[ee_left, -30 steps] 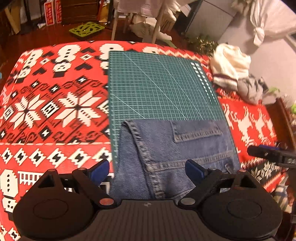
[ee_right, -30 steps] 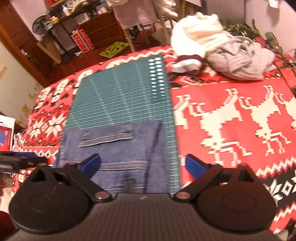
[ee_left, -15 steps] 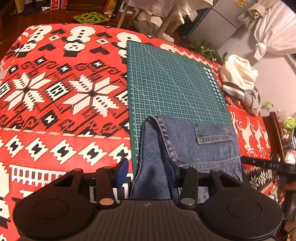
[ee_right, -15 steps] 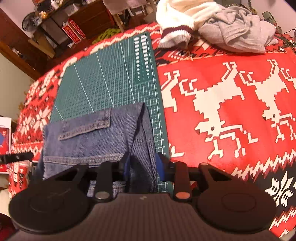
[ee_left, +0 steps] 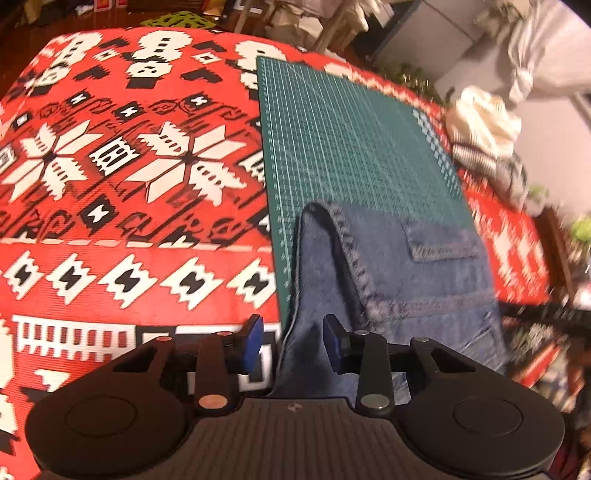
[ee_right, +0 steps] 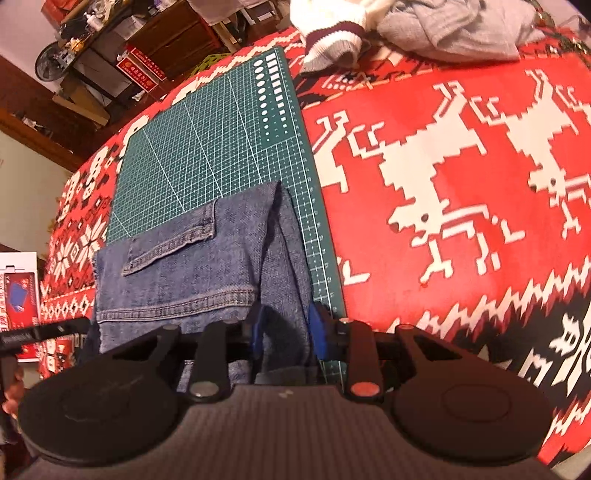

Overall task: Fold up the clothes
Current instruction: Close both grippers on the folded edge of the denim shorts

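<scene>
Jeans point(ee_left: 413, 273), blue denim with a pocket flap facing up, are lying across the near end of a green cutting mat point(ee_left: 354, 147), which is sitting on a red and white patterned tablecloth point(ee_left: 110, 166). Part of the denim is hanging off the near edge of the table toward the person.

The left gripper point(ee_left: 291, 341) is closing around the jeans' left edge, where the stitched side seam is rising off the mat in a ridge. Its blue pads are standing either side of the cloth with some gap showing, so the hold is looking loose. The right gripper point(ee_right: 287, 332) is clenching the right edge of the jeans, bunching the denim tightly between its pads.

A likely risk is uneven grip: if the left side is slipping while the right is holding firm, the denim would be twisting and the fold landing crooked. Heavy cloth hanging over the near edge may also be dragging the garment off the mat. A heap of other clothes point(ee_right: 406, 26) is resting at the far right corner, well apart.
</scene>
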`<act>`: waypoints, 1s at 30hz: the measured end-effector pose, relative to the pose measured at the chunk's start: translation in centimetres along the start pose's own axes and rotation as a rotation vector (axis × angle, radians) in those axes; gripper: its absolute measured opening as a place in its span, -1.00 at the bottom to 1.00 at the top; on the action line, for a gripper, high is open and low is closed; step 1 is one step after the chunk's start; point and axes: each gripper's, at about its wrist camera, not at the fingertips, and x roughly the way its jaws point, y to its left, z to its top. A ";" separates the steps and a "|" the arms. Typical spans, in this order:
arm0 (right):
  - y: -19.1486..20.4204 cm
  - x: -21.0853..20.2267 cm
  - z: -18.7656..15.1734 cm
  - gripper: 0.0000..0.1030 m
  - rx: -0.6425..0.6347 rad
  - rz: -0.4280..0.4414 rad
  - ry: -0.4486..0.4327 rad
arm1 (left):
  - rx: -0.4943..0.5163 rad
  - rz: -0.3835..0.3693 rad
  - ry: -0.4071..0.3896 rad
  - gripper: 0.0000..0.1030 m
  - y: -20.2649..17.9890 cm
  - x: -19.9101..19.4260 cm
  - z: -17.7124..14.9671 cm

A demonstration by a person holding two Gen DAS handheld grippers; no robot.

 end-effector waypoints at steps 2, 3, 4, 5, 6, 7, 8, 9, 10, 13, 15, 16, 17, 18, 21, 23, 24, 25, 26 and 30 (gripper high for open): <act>0.4 0.1 -0.1 -0.44 -0.026 -0.016 -0.004 | 0.019 0.009 0.014 -0.34 -0.1 0.2 -0.4; 0.6 0.1 -0.2 -0.44 -0.040 -0.023 -0.006 | 0.020 0.008 0.021 -0.35 0.0 0.3 -0.5; 0.8 0.1 -0.3 -0.44 -0.053 -0.031 -0.008 | 0.018 0.007 0.022 -0.35 0.0 0.4 -0.7; 1.0 0.2 -0.4 -0.43 -0.066 -0.039 -0.010 | 0.016 0.006 0.023 -0.36 0.0 0.4 -0.8; 1.2 0.2 -0.4 -0.43 -0.079 -0.047 -0.012 | 0.014 0.003 0.023 -0.37 0.0 0.4 -0.9; 1.4 0.2 -0.5 -0.43 -0.092 -0.054 -0.014 | 0.013 0.001 0.022 -0.37 0.0 0.4 -1.0; 1.6 0.3 -0.6 -0.43 -0.106 -0.062 -0.016 | 0.015 -0.003 0.025 -0.37 -0.1 0.4 -1.0; 1.8 0.3 -0.7 -0.43 -0.119 -0.070 -0.018 | 0.017 -0.006 0.027 -0.37 -0.2 0.4 -1.1; 2.0 0.3 -0.7 -0.43 -0.132 -0.078 -0.020 | 0.027 -0.004 0.028 -0.37 -0.5 0.4 -1.2; 2.7 0.4 -1.0 -0.48 -0.172 -0.101 -0.026 | 0.062 0.013 0.026 -0.40 -1.4 0.4 -1.3; 3.2 0.5 -1.1 -0.66 -0.205 -0.119 -0.029 | 0.089 0.036 0.023 -0.62 -2.0 0.5 -1.4; 3.5 0.6 -1.2 -0.73 -0.221 -0.128 -0.030 | 0.097 0.048 0.020 -0.68 -2.1 0.6 -1.5; 3.7 0.6 -1.3 -0.79 -0.223 -0.131 -0.034 | 0.105 0.061 0.018 -0.70 -2.2 0.6 -1.6; 3.9 0.7 -1.4 -0.80 -0.228 -0.135 -0.038 | 0.114 0.073 0.015 -0.72 -2.4 0.7 -1.6; 4.4 0.6 -1.6 -0.89 -0.260 -0.155 -0.050 | 0.102 0.079 0.002 -0.82 -2.1 0.5 -1.8; 4.6 0.4 -1.6 -0.90 -0.267 -0.156 -0.054 | 0.058 0.052 -0.007 -0.91 -1.7 0.3 -1.8; 4.6 0.4 -1.5 -0.90 -0.258 -0.149 -0.054 | 0.037 0.050 -0.012 -0.91 -1.6 0.1 -1.8; 4.4 0.3 -1.4 -0.90 -0.243 -0.138 -0.056 | 0.031 0.049 -0.014 -0.91 -1.6 0.0 -1.9; 3.9 0.2 -1.3 -0.91 -0.223 -0.122 -0.051 | 0.033 0.049 -0.016 -0.91 -1.7 -0.1 -1.9; 2.1 0.1 -0.9 -0.88 -0.143 -0.060 -0.034 | -0.006 -0.022 -0.010 -0.90 -1.0 -0.4 -1.6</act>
